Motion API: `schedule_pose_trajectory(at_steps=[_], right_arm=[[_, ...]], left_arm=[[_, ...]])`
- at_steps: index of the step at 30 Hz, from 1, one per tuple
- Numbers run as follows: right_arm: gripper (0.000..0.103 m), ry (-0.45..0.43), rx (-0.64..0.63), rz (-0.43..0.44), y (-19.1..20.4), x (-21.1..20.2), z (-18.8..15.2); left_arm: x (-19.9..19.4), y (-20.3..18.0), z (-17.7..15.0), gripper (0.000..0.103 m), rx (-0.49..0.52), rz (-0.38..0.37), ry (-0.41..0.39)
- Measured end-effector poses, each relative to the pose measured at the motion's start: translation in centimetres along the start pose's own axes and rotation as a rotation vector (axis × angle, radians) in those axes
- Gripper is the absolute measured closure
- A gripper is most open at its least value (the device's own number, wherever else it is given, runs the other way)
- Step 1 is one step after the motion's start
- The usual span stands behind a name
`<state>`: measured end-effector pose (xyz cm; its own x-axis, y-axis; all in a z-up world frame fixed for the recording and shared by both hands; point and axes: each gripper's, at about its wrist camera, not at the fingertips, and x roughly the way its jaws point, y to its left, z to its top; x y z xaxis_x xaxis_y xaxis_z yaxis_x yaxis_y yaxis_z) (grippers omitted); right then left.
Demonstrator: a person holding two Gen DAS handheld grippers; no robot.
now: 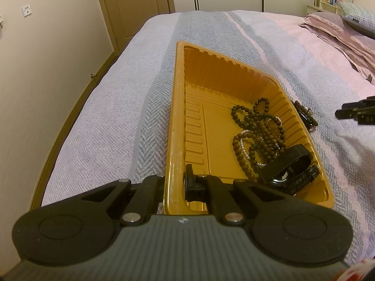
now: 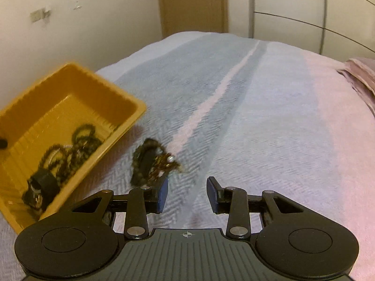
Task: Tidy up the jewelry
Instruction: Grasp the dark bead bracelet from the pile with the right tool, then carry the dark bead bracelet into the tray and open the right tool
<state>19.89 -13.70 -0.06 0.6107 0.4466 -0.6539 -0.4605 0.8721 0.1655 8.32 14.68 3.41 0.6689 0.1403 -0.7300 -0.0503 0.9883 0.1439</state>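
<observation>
A yellow plastic tray (image 1: 178, 107) lies on the bed. My left gripper (image 1: 176, 187) is shut on its near rim. Inside the tray lie brown bead strings (image 1: 257, 128), a white pearl bracelet (image 1: 243, 146) and a black watch (image 1: 290, 168). Outside the tray's right wall a small jewelry pile (image 2: 152, 161) of dark beads and gold chain rests on the blanket; in the left wrist view the pile (image 1: 304, 114) shows just past the tray's wall. My right gripper (image 2: 187, 194) is open and holds nothing, just behind and to the right of that pile. The tray (image 2: 131, 105) appears at the left in the right wrist view.
The bed is covered by a striped grey, blue and pink blanket (image 2: 257, 117). Folded pink bedding and a pillow (image 1: 339, 35) lie at the far right. A wall (image 1: 46, 70) runs close along the bed's left edge, and a door (image 2: 192, 4) stands beyond the bed.
</observation>
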Motion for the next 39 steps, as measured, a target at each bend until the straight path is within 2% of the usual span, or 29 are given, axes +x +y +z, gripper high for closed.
schedule_pose_trajectory(at_steps=[3, 9, 15, 18, 20, 22, 31, 39], right_arm=[[0.066, 0.019, -0.009, 0.052, 0.8, 0.9, -0.3], [0.067, 0.023, -0.066, 0.077, 2.6, 2.1, -0.1], [0.078, 0.017, -0.139, 0.097, 4.6, 3.5, 0.7], [0.084, 0.026, -0.173, 0.085, 5.2, 4.5, 0.9], [0.093, 0.031, -0.195, 0.076, 5.5, 5.0, 0.8], [0.094, 0.025, -0.204, 0.062, 5.5, 5.1, 0.7], [0.096, -0.036, -0.143, 0.016, 3.3, 0.7, 0.6], [0.096, -0.052, -0.043, 0.007, 0.0, -3.6, 0.3]], left_arm=[[0.0, 0.0, 0.0, 0.1, 0.001, 0.001, 0.0], [0.0, -0.1, 0.0, 0.1, 0.001, 0.001, 0.0], [0.0, 0.0, -0.1, 0.1, 0.001, 0.0, 0.001], [0.0, -0.1, -0.1, 0.1, 0.002, 0.0, 0.0], [0.1, -0.1, -0.1, 0.1, 0.001, 0.0, 0.0], [0.0, -0.1, 0.0, 0.1, -0.001, 0.0, 0.0], [0.1, -0.1, -0.2, 0.1, -0.002, -0.002, -0.002], [-0.1, -0.1, -0.1, 0.099, 0.0, -0.002, -0.006]])
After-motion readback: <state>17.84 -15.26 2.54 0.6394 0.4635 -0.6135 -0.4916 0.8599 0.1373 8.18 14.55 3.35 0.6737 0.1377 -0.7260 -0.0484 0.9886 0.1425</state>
